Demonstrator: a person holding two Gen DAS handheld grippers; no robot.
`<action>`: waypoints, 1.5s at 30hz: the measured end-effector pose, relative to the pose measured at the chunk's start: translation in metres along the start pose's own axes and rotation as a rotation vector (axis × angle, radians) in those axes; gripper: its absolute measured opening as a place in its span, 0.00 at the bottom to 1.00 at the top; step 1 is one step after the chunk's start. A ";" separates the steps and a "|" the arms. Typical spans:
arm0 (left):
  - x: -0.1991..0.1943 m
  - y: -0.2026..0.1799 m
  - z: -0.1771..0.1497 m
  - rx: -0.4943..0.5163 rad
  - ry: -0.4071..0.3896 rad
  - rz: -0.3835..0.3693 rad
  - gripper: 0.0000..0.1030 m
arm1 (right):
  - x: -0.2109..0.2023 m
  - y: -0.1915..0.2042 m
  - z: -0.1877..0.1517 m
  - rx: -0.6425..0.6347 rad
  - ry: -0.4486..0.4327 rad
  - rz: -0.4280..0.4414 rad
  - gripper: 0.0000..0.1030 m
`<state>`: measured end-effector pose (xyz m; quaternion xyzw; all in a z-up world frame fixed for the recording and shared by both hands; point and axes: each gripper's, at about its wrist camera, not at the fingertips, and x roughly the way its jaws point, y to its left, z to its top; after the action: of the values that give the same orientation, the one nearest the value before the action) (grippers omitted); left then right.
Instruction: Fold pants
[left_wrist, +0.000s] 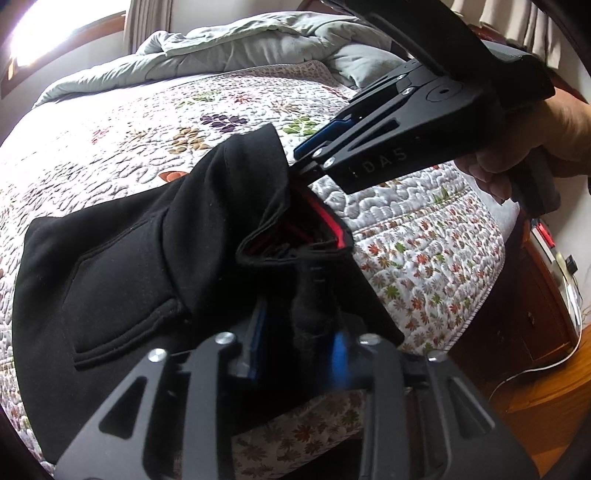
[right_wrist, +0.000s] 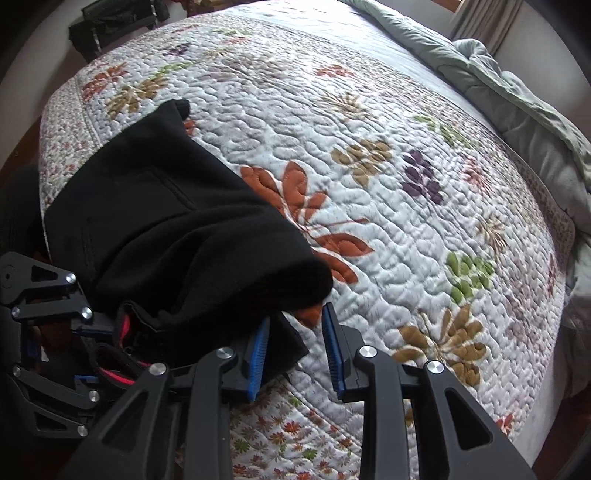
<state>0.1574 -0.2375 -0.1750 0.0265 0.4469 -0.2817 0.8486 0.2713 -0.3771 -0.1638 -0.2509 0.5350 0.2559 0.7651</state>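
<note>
We see black pants (left_wrist: 122, 266) bunched on the quilt (left_wrist: 155, 122) near the bed's foot edge and a corner, with the waistband end lifted off the quilt. A patch pocket faces up in the left wrist view. Red lining (left_wrist: 325, 214) shows inside the open waistband.

Left gripper (left_wrist: 299, 343): blue pads pressed onto a fold of black fabric, so it is pinching the pants at the waistband. In the right wrist view we see it at the left edge (right_wrist: 92, 350), beside the red trim.

Right gripper (right_wrist: 295, 354): we see its jaws spread in its own view, with black fabric touching the left pad (right_wrist: 258, 354) and the right pad (right_wrist: 332, 354) clear over the quilt. In the left wrist view its tip (left_wrist: 310, 162) sits at the raised waistband corner, held by the person's hand (left_wrist: 517, 147); there we cannot tell whether it grips.

A grey comforter (left_wrist: 229, 48) lies heaped along the bed's far edge. A wooden cabinet (left_wrist: 535, 317) stands beside the bed.
</note>
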 end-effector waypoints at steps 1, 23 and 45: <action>-0.001 -0.001 0.000 0.006 0.002 -0.008 0.36 | -0.002 -0.004 -0.004 0.030 0.000 -0.008 0.29; -0.090 0.247 -0.051 -0.430 -0.126 -0.201 0.89 | 0.016 -0.005 -0.121 1.042 -0.349 0.660 0.85; -0.035 0.280 -0.069 -0.561 -0.090 -0.487 0.90 | 0.054 0.009 -0.082 1.066 -0.271 0.712 0.45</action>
<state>0.2313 0.0334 -0.2470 -0.3266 0.4623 -0.3426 0.7498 0.2245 -0.4172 -0.2403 0.3898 0.5376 0.2226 0.7138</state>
